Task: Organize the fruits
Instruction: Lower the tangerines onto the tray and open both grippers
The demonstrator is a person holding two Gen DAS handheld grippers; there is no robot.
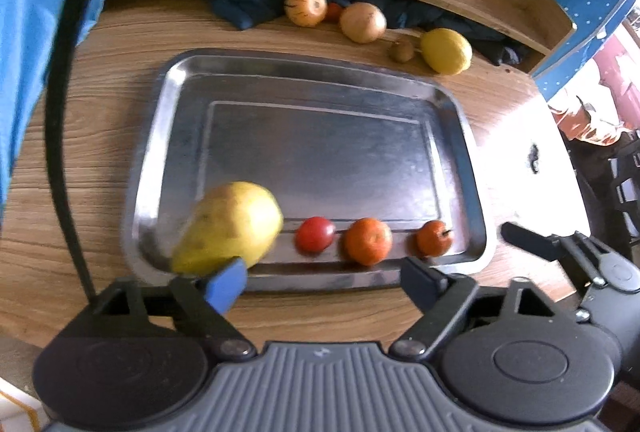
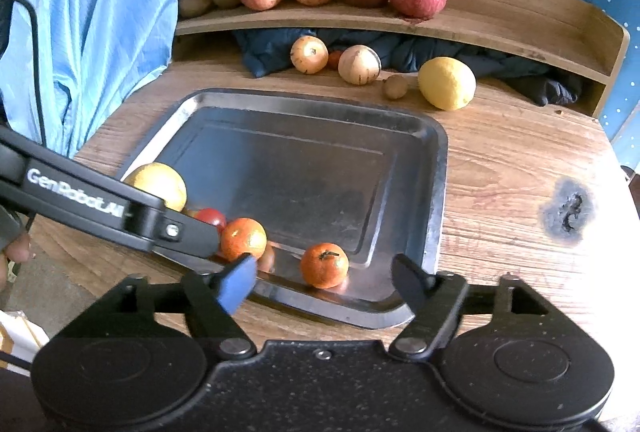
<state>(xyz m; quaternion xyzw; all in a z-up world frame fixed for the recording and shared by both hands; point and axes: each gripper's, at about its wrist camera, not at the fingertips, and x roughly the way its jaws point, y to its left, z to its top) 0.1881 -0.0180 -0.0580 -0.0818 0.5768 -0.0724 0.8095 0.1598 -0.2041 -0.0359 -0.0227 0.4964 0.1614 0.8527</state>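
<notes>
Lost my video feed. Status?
Both grippers open, empty. Pear and three small fruits on tray. Lemon behind tray, path clear.

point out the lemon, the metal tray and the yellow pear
lemon (image 2: 447, 83), right wrist view, middle of its peel
metal tray (image 1: 320, 151), left wrist view, bare floor
yellow pear (image 1: 230, 226), left wrist view, its broad body

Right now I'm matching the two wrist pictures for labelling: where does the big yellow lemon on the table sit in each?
Left wrist: the lemon lies upper right, on the table beyond the tray's far right corner.
Right wrist: the lemon lies upper right, again past the tray's far edge.
Shared landmark: the small brown fruit just left of it.
</notes>
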